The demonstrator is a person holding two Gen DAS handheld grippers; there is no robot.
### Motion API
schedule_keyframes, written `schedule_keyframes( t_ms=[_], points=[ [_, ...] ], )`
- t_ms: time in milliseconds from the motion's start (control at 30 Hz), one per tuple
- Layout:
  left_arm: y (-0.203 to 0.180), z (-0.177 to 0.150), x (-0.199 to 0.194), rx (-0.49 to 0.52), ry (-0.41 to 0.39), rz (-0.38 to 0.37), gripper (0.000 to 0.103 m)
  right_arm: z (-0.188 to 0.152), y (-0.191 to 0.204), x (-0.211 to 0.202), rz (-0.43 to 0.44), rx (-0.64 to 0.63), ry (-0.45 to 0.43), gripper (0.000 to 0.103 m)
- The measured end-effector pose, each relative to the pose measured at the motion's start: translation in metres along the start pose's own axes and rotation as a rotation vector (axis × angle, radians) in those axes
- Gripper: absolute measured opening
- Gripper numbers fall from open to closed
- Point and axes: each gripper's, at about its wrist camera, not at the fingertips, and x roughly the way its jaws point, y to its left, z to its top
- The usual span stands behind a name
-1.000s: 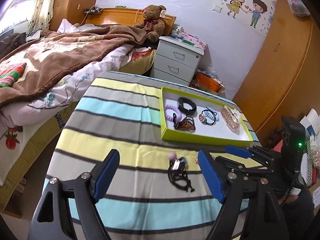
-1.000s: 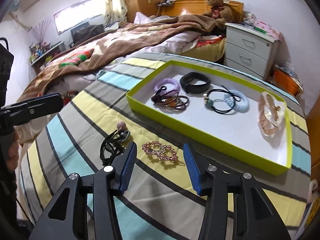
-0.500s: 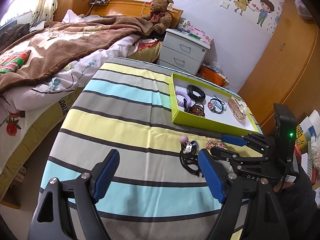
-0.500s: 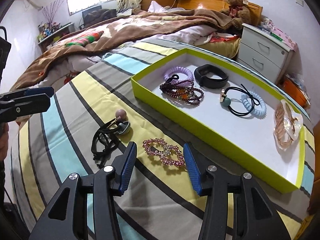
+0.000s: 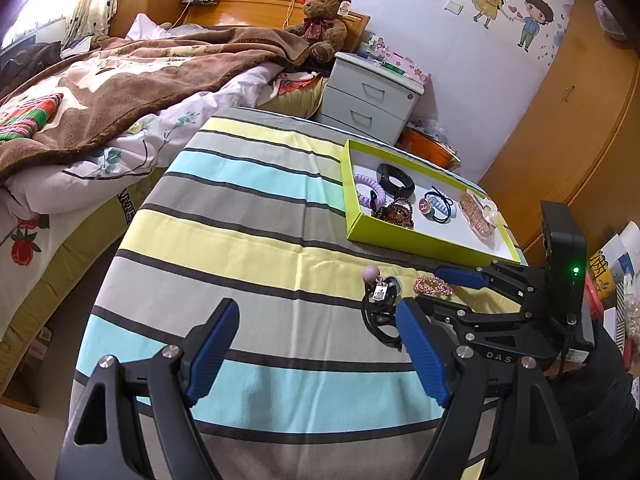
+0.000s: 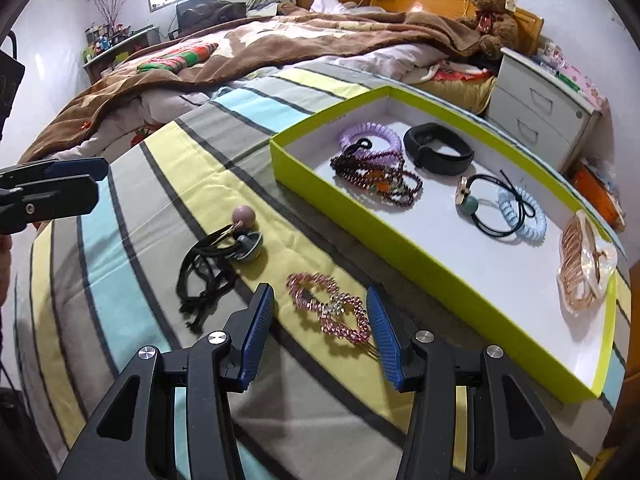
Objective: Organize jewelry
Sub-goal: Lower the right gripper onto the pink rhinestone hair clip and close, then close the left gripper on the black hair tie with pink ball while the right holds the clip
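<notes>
A pink rhinestone hair clip [image 6: 330, 309] lies on the striped tablecloth between the fingers of my open right gripper [image 6: 320, 312], low over it; it also shows in the left wrist view [image 5: 433, 285]. A black hair tie with a pink bead [image 6: 218, 248] lies just left of it, and shows in the left wrist view [image 5: 380, 300]. The lime-green tray [image 6: 384, 236] holds several hair ties, a beaded bracelet [image 6: 380, 176], a black band [image 6: 438, 150] and a peach claw clip [image 6: 582, 266]. My left gripper [image 5: 316, 350] is open and empty above the table's near side.
The table's front and left edges drop to the floor. A bed [image 5: 100, 80] with a brown blanket stands left, a white nightstand [image 5: 372, 96] behind the table, and a wooden wardrobe [image 5: 560, 128] to the right.
My right gripper has moved forward and down, so the pink clip now sits between its fingers. My left gripper has drawn back and to the left, away from the black hair tie.
</notes>
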Motion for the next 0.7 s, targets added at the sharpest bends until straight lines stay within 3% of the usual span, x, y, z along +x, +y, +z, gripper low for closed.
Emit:
schedule_keyframes(
  t_ms=[167, 700],
  points=[
    [-0.002, 0.000, 0.003, 0.001, 0.004, -0.003, 0.082, -0.003, 0.006, -0.003, -0.017, -0.007, 0.006, 0.034],
    [-0.010, -0.004, 0.019, 0.016, 0.052, -0.007, 0.082, -0.015, -0.001, -0.022, -0.036, 0.097, -0.066, 0.033]
  ],
)
